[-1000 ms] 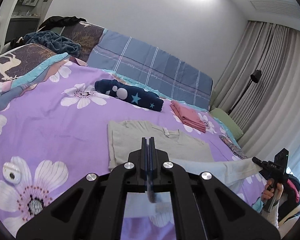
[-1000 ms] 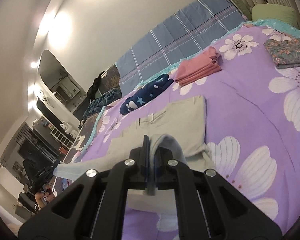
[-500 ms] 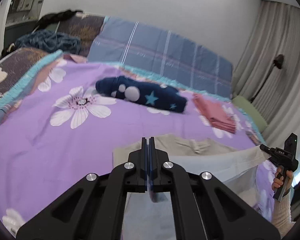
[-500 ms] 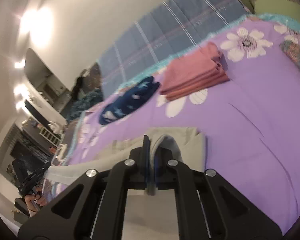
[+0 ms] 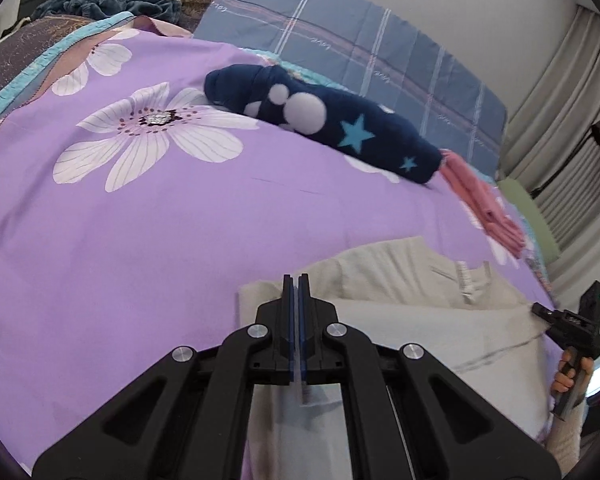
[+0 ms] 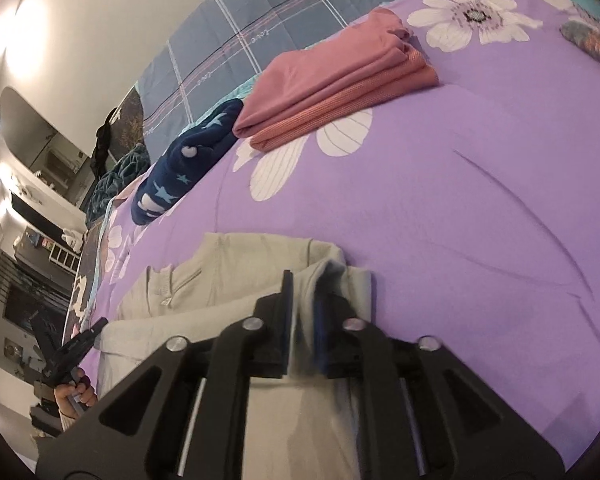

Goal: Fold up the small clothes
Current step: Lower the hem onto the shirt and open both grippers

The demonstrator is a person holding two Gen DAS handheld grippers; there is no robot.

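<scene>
You're mid-fold on the pale shirt [image 5: 400, 280], w/ its lower half carried up over its top half. It lies on the purple bedspread [image 5: 140, 240], low centre-right in the left wrist view and low centre-left in the right wrist view.

Left gripper [image 5: 296, 280]: jaws pinched tight together, thin hem of the shirt caught between them, so it's holding cloth. Right gripper [image 6: 302, 284]: jaws have just been opening, now a narrow gap, a bunched fold of the shirt between them but the pads don't look pressed on it, so that corner seems let go.

What the next move turns on: the lifted edge runs across between your two grippers, from the left one at centre frame to the right one at the far right edge of the left wrist view. The collar end lies straight ahead of both, toward the top of each frame. Left is the only side holding, so prob. it needs to set its corner down level w/ the right's, else the edge lands skewed.

Navy star bundle [image 5: 324, 120] and pink folded stack [image 6: 332, 76] sit well apart, further up.
</scene>
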